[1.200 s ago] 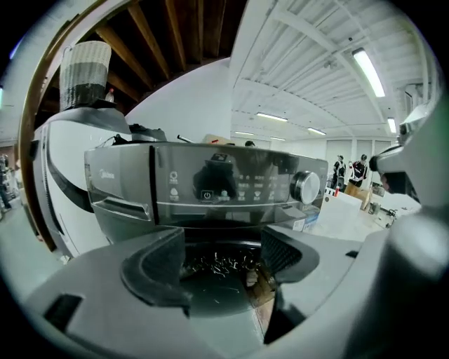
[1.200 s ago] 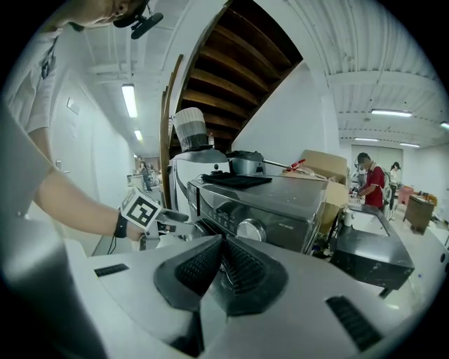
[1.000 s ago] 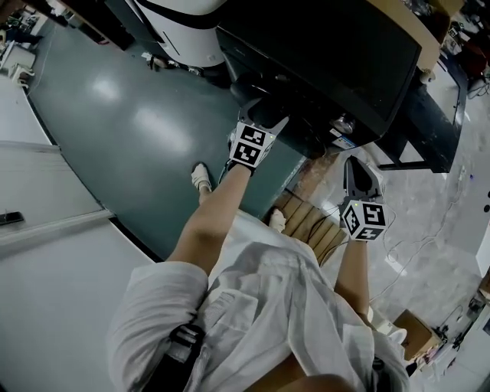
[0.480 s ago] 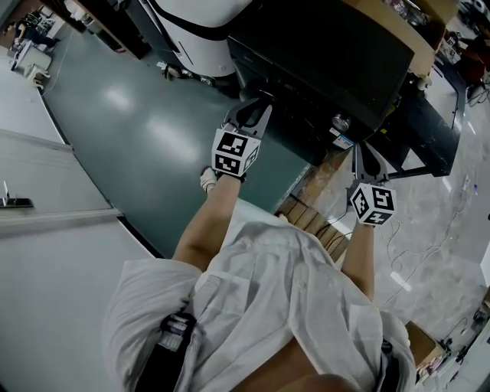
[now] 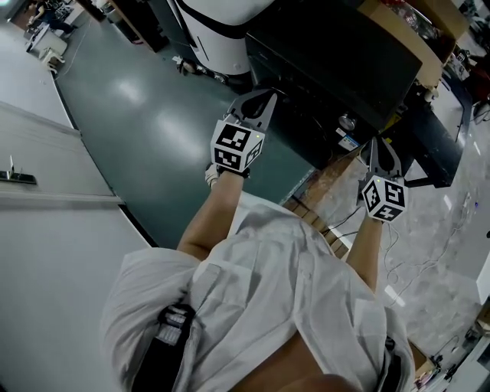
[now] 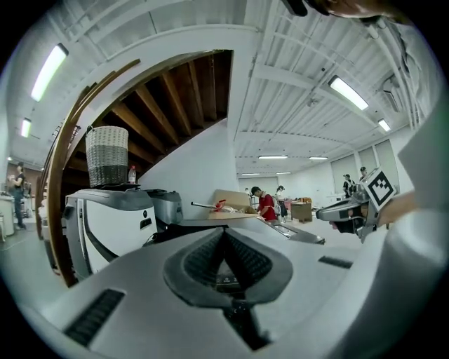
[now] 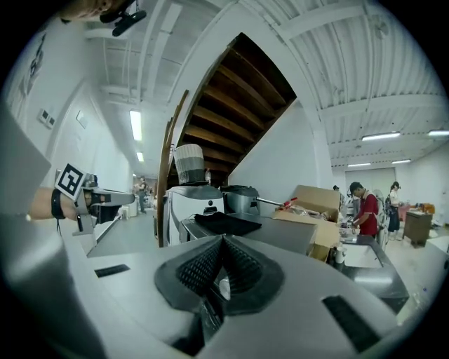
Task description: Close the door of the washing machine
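Note:
The washing machine [image 5: 337,53] is a dark box at the top of the head view, and its front face [image 5: 306,126] is too dark to make out the door. My left gripper [image 5: 268,93] points at the machine's near left corner, held in the air, shut with nothing between its pads. My right gripper [image 5: 377,140] hangs by the machine's right front corner, also shut and empty. In the left gripper view the shut jaws [image 6: 224,231] aim level over the machine's top [image 6: 179,228]. The right gripper view looks past its shut jaws [image 7: 223,238] at a black cloth [image 7: 224,223] on the top.
A white appliance [image 5: 222,31] stands left of the dark machine, with a woven basket [image 6: 106,156] on it. A cardboard box [image 5: 398,23] sits behind. Wooden slats [image 5: 325,191] and cables [image 5: 398,237] lie by my feet. People [image 7: 366,207] work far off.
Both grippers have risen in front of the machine, the left one much more. The left gripper's jaws have come together. The right gripper has drifted right and up.

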Tool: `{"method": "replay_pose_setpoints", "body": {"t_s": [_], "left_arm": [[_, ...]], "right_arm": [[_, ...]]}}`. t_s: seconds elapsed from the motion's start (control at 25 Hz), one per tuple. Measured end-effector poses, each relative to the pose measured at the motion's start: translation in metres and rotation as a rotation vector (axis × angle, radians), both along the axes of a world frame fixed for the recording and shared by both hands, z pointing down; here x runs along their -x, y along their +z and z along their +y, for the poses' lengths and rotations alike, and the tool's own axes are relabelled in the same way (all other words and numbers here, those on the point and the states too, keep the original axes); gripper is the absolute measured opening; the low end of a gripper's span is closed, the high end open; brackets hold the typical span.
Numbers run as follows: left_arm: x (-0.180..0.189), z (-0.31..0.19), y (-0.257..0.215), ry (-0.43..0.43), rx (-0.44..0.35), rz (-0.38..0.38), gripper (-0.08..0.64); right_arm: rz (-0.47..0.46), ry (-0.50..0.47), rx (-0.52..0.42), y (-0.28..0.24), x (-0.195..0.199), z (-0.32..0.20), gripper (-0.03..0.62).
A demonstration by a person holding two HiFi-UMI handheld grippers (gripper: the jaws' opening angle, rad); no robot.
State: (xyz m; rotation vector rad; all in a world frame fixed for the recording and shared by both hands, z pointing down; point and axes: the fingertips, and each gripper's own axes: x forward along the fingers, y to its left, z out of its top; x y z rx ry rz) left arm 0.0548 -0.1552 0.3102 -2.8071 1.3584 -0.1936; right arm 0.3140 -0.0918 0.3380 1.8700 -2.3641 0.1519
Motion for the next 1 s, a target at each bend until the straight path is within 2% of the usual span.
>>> {"method": "replay_pose_setpoints", "body": {"t_s": [0.52,1.0], "left_arm": [[0.005,0.003,-0.017,-0.021,-0.026,0.011,0.012],[0.014,0.005,-0.028,-0.044,-0.041,0.018,0.012]], "right_arm": [[0.043,-0.018,-0.031,-0.019,-0.003,-0.006,0.026],[0.073,-0.064,-0.055,-0.030,0.010,-0.015,0.026]]}}
